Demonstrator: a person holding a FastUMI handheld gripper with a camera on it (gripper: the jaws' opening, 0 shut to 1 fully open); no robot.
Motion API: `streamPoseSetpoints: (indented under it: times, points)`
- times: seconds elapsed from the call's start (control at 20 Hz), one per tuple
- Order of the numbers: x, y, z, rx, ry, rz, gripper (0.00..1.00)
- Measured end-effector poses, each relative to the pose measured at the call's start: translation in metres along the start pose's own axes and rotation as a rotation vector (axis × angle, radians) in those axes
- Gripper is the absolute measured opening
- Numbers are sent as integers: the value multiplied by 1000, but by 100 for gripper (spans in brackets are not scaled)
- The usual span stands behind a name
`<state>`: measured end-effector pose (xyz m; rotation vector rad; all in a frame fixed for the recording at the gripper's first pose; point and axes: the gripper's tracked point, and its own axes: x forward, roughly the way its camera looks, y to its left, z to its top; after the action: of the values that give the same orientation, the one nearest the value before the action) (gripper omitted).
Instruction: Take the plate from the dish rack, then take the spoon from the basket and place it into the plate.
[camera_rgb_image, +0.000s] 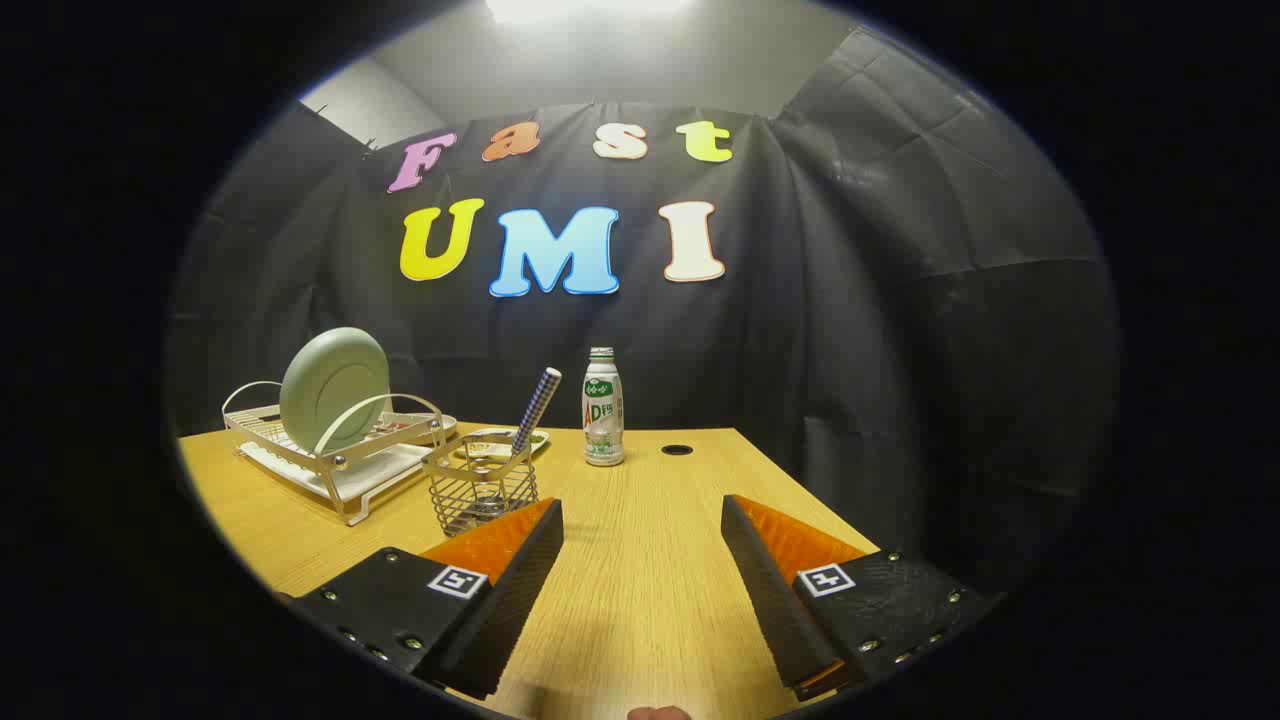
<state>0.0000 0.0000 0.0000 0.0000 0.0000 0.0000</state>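
A pale green plate (334, 388) stands on edge in the white wire dish rack (345, 470) on the far left of the wooden table (640, 590). Just right of the rack is a small wire basket (481, 485) with a spoon in it; the spoon's checked handle (536, 410) leans up and to the right. My gripper (642, 510) is open above the table, nothing between its fingers. The basket stands just ahead of the left finger (505, 565), the rack farther off to the left.
A white drink bottle (603, 407) stands upright beyond the fingers near the table's back edge. A small flat dish (505, 440) lies behind the basket. There is a dark round hole (677, 450) in the tabletop right of the bottle. The table ends at the right.
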Motion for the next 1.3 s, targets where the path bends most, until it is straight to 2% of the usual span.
streamPoseSetpoints:
  times: [0.3, 0.45, 0.6, 0.75, 1.0, 1.3]
  points:
    - [55, 2, -8, 25, 44, 20, 97]
    - [73, -5, 5, 43, 33, 9, 97]
    - [74, -6, 41, 4, 4, -3, 97]
    - [61, 3, 87, 32, 6, -14, 97]
    - [46, 51, 148, 78, 11, 25, 99]
    - [51, 108, 211, 50, 1, -7, 99]
